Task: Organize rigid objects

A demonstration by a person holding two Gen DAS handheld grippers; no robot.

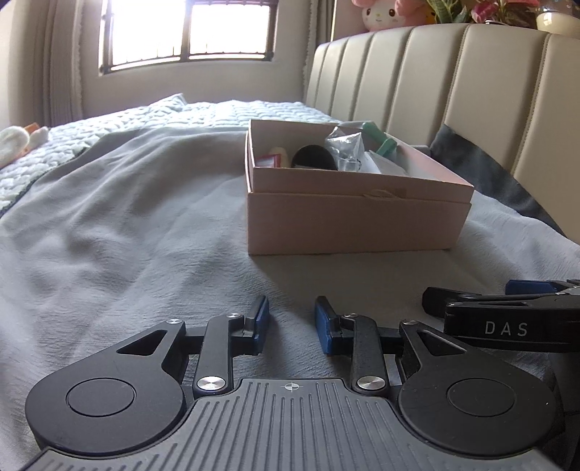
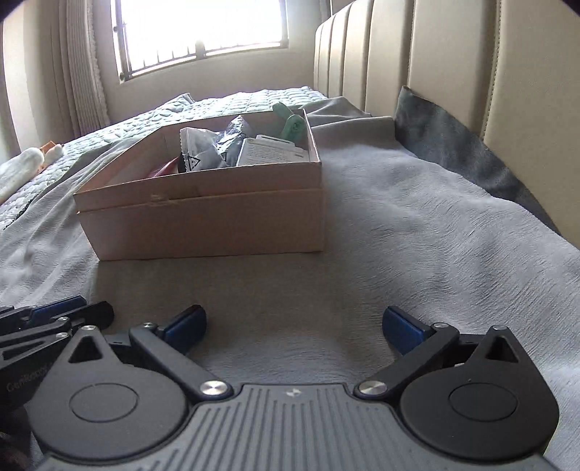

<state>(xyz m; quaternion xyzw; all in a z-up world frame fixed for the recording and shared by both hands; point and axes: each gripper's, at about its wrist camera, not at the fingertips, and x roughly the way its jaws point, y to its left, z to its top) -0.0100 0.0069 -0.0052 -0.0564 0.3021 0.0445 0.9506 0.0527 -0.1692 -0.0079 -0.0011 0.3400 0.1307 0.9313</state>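
Centrally placed on the grey blanket (image 1: 145, 217): an open cardboard box (image 1: 355, 217), well ahead of both grippers and near the padded headboard (image 1: 453, 90). Filled with loose items: a black round object (image 1: 312, 156), a crinkled silvery packet (image 1: 344, 145), a green plastic piece (image 1: 378, 139), a small red-edged item (image 1: 270, 160) and a pale one just behind it. Seen from the right wrist as well: box (image 2: 217, 224), packet (image 2: 203, 154), a white printed card or carton (image 2: 272, 152) leaning at the far right corner, green piece (image 2: 291, 123).

Low over the blanket, left gripper (image 1: 291, 324), jaws parted by a narrow gap, blue pads (image 1: 261, 319) facing each other, nothing between them. Just beside it, right gripper (image 2: 293, 326), jaws spread wide, blue pads (image 2: 185, 326) well apart, also holding nothing. Visible at the right edge of the left view as a black body lettered "DAS"; likewise the left one at the left edge of the right view.

Farther out: a quilted bedspread (image 1: 217, 112) beyond the blanket, a dark grey cloth (image 2: 453, 145) tucked against the headboard, a white soft toy (image 1: 18, 141) at the far left, a barred window (image 1: 188, 32) with curtains (image 1: 61, 61), and plush toys (image 1: 380, 14) atop the headboard.
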